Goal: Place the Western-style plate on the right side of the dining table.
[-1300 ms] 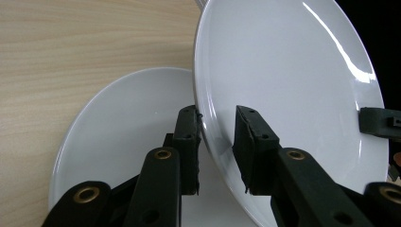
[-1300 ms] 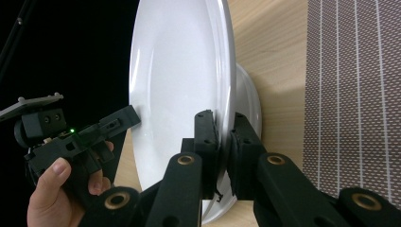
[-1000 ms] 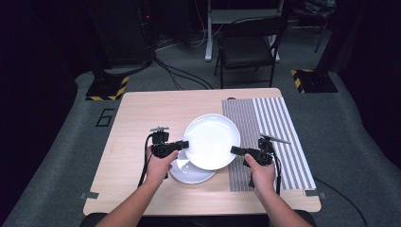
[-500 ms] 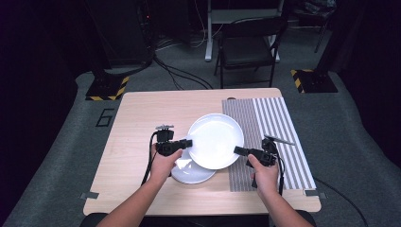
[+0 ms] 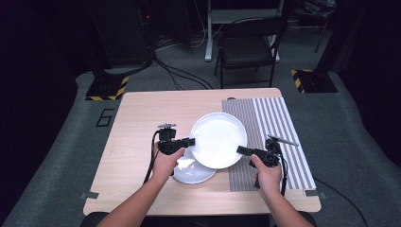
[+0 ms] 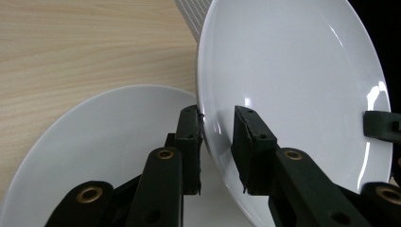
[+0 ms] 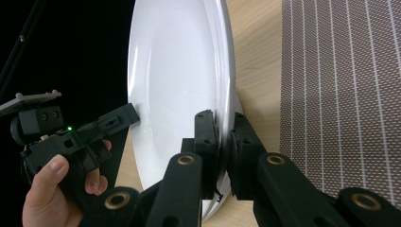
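High view: I hold the upper plate (image 5: 218, 139) by opposite rims, left gripper (image 5: 189, 141) and right gripper (image 5: 240, 150), above the lower plate (image 5: 193, 170), beside the striped mat (image 5: 274, 137).

Left gripper view: my jaws pinch the upper plate's (image 6: 293, 90) near rim, the lower plate (image 6: 104, 142) behind.

Right gripper view: my jaws clamp the upper plate's (image 7: 179, 85) edge, the mat (image 7: 340, 94) beside.

left tool (image 5: 190, 141): black, brass screws | right tool (image 5: 241, 150): black, trailing cable | forearms bare
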### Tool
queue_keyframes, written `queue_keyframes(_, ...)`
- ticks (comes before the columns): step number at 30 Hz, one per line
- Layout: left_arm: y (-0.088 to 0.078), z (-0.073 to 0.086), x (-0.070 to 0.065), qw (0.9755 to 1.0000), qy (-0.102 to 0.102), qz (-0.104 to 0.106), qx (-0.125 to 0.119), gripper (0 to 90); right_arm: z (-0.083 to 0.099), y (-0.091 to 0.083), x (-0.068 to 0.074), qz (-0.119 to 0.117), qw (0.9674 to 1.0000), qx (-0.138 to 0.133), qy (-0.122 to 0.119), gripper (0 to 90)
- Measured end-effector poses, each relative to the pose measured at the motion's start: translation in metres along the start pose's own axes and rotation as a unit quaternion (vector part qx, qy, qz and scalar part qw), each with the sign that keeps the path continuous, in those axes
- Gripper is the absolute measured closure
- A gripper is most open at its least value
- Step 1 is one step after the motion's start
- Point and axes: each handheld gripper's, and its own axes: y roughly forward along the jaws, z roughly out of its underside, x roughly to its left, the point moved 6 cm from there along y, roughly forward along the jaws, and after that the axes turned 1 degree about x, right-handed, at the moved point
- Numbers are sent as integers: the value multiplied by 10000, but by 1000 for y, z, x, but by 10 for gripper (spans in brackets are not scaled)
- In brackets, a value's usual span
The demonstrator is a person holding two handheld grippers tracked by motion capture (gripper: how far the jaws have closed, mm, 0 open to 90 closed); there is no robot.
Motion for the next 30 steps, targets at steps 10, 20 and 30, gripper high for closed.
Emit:
queue_keyframes(10,9,-2,-10,9999,143,70,47,724,-2,-10,-6,68,9999,-133,74,838)
queue_keyframes(20,20,-5,-21,9995,220,185,89,724,-6,-23,-12,151,9993,-309,127,837)
queue_keyframes(30,31,-2,-29,9993,249,210,170,723,-9,-32,-20,253,9985,-413,246,838)
